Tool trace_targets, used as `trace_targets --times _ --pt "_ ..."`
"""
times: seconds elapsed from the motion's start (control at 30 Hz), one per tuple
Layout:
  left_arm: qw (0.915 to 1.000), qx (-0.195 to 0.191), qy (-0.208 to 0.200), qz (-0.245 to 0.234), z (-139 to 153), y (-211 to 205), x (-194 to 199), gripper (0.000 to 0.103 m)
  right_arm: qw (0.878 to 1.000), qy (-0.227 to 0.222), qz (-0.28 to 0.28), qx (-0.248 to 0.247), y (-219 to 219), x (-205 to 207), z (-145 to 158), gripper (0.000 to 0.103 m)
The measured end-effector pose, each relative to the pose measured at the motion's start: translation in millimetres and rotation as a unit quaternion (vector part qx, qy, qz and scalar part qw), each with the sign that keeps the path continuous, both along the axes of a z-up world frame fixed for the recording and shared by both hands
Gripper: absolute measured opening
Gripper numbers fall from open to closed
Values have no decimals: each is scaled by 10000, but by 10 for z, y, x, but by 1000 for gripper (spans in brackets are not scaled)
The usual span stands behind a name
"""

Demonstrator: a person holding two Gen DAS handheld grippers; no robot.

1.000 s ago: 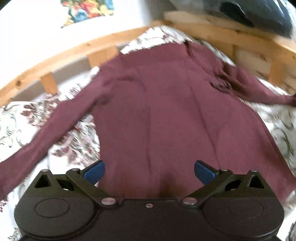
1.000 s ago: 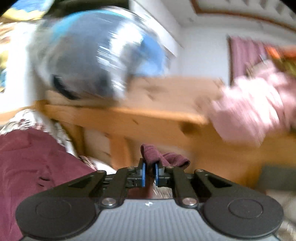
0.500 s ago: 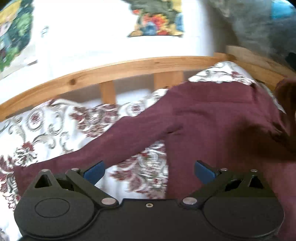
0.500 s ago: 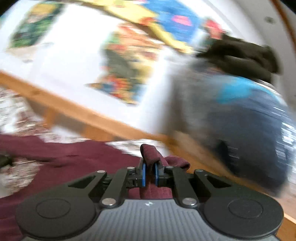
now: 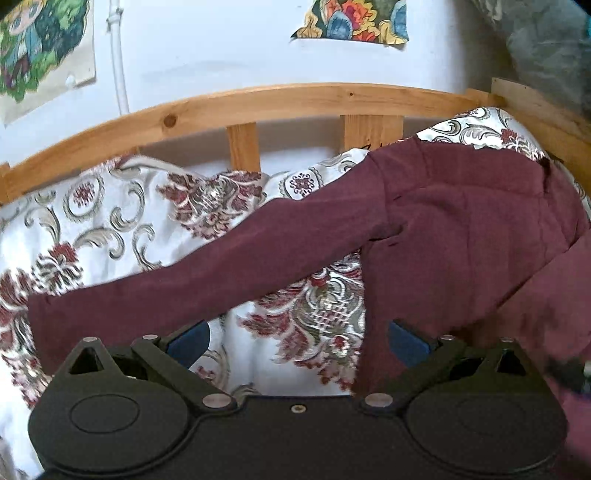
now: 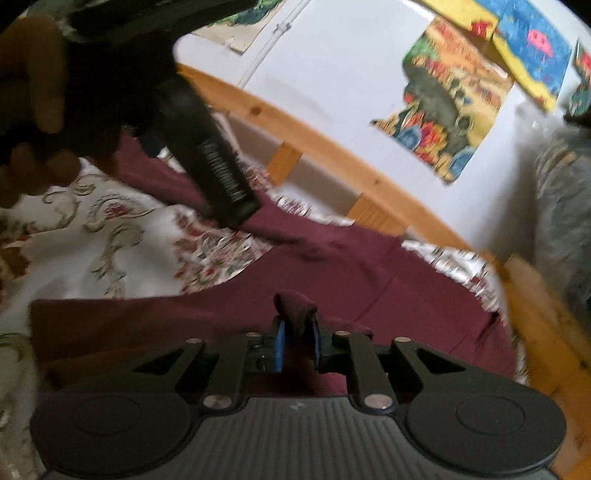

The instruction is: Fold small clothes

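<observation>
The left hand-held gripper point(image 5: 297, 338) is released, its blue pads spread wide above the bedspread point(image 5: 110, 229) and the hem edge of the maroon top point(image 5: 461, 229). The right hand-held gripper point(image 6: 295, 341) is clenched on a bunched fold of the maroon top point(image 6: 369, 280). The garment lies flat on the bed. In the left wrist view, its body runs from 5 o'clock toward 1 o'clock, neckline at the far end. One sleeve point(image 5: 207, 273) extends straight toward 8 o'clock. Beyond stands the wooden bed rail point(image 5: 295, 99), then the white wall with posters point(image 5: 354, 18).
</observation>
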State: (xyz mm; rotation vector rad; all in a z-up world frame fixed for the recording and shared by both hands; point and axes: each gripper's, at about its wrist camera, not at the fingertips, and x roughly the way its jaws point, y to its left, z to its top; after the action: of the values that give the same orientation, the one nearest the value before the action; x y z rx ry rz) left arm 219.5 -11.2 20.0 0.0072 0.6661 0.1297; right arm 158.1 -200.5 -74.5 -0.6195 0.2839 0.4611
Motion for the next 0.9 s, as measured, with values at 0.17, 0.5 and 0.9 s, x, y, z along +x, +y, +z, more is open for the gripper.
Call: trace_targets --times 0.17,0.5,0.9 --pt "9995 -266 -141 -11 26 -82 64 102 9969 671 365 199 -158 -228 -17 73" --pt "9959 -571 -312 -635 -59 -416 161 102 9942 512 -629 704 -895 -49 191 87" --pt "9692 376 -118 -2431 -557 -1232 -107 102 9217 139 -3138 2274 -2000 310 100 103"
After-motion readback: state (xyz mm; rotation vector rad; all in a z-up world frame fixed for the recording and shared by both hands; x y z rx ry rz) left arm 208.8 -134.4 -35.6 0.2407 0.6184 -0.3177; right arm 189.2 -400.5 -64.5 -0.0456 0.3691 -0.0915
